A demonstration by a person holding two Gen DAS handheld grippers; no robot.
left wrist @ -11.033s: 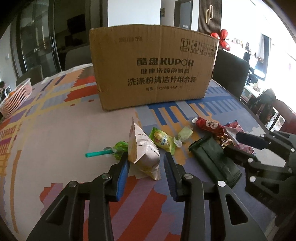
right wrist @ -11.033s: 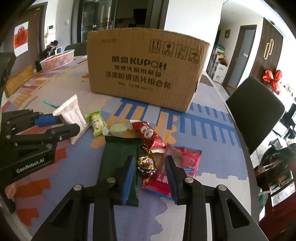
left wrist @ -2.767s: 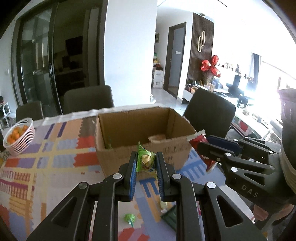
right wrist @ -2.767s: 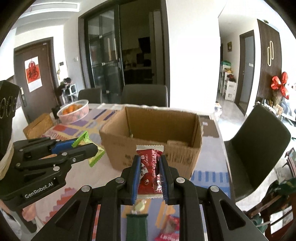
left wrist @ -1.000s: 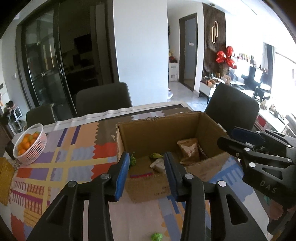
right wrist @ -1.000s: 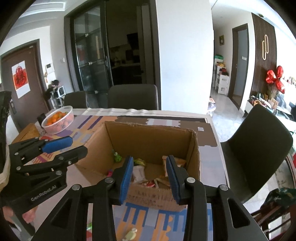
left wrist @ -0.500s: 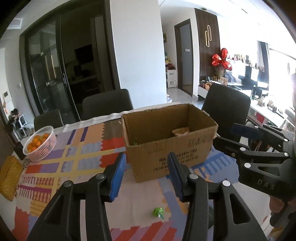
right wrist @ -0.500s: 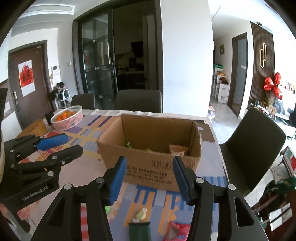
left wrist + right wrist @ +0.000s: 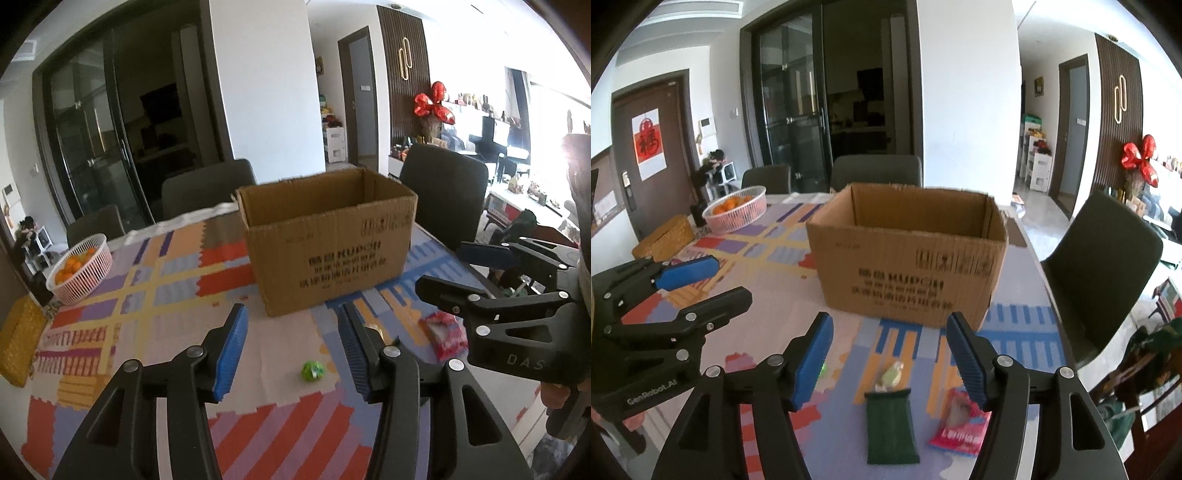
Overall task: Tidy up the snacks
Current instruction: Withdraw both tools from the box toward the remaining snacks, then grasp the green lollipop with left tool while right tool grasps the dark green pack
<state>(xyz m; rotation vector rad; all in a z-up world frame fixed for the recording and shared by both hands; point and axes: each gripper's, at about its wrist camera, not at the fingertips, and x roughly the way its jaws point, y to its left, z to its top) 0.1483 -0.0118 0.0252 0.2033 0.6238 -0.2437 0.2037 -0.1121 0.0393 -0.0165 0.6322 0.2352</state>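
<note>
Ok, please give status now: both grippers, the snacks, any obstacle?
Left gripper open, empty. Right gripper open, empty. Green candy, dark green packet, pink packet lie on table before cardboard box. No obstacle seen.

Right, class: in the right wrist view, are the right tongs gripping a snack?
No: the right tongs stand wide open with nothing between them, and the green packet lies on the table below.

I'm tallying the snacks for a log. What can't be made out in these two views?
- Cardboard box contents: both views, hidden by its near wall.
- Pale wrapped candy: right wrist view, blurred.
- Red packet print: both views, blurred.
- Dark green packet: no readable label.
</note>
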